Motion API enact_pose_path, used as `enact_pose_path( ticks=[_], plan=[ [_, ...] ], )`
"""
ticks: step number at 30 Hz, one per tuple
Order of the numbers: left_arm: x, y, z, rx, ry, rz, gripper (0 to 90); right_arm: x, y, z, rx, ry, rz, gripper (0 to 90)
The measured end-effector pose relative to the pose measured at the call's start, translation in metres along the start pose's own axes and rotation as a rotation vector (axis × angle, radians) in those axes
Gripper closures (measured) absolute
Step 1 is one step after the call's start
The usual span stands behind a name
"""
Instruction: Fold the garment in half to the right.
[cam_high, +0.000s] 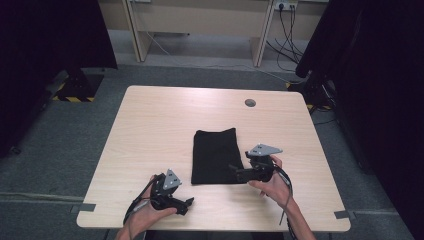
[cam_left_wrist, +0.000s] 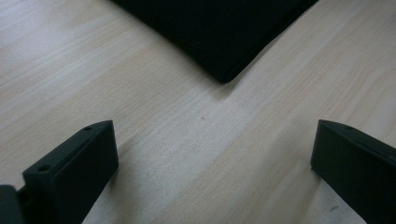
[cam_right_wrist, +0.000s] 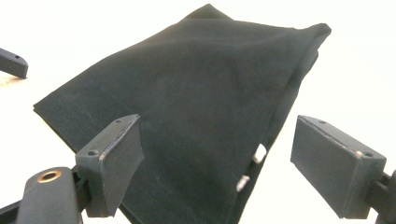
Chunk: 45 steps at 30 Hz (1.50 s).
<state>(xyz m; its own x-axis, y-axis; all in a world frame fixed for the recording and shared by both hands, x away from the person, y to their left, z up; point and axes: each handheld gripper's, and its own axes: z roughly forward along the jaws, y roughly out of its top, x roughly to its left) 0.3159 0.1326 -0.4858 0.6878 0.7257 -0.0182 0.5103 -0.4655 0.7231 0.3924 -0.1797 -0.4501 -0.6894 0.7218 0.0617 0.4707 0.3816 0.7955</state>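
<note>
A black folded cloth (cam_high: 216, 156) lies flat in the middle of the wooden table (cam_high: 165, 120). My left gripper (cam_high: 188, 204) rests near the front edge, left of the cloth's near corner (cam_left_wrist: 224, 77), jaws wide apart over bare wood (cam_left_wrist: 210, 154). At the cloth's right edge my right gripper (cam_high: 234, 170) points left, open, its jaws (cam_right_wrist: 215, 163) straddling the near part of the cloth (cam_right_wrist: 196, 102). Two small white tags (cam_right_wrist: 258, 153) show at the cloth's folded edge. The left gripper's jaw tip (cam_right_wrist: 13, 63) shows at the far left of the right gripper view.
A round grey cable grommet (cam_high: 250, 103) sits near the table's far edge. Dark curtains hang at both sides, with a wooden desk frame and cables behind. Grey tape marks the floor by the table's front corners.
</note>
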Motion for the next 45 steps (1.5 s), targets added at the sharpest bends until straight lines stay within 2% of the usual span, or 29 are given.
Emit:
enact_pose_path(
  ticks=[10,18,45],
  plan=[
    [0.0,0.0,0.0,0.0,0.0,0.0,0.0,-0.003,-0.011,-0.004,-0.011,0.031,0.03,16.2],
    [0.0,0.0,0.0,0.0,0.0,0.0,0.0,-0.005,-0.019,-0.007,-0.005,0.034,0.041,16.2],
    [0.0,0.0,0.0,0.0,0.0,0.0,0.0,0.007,-0.038,-0.023,0.025,0.04,0.007,16.2]
  ],
)
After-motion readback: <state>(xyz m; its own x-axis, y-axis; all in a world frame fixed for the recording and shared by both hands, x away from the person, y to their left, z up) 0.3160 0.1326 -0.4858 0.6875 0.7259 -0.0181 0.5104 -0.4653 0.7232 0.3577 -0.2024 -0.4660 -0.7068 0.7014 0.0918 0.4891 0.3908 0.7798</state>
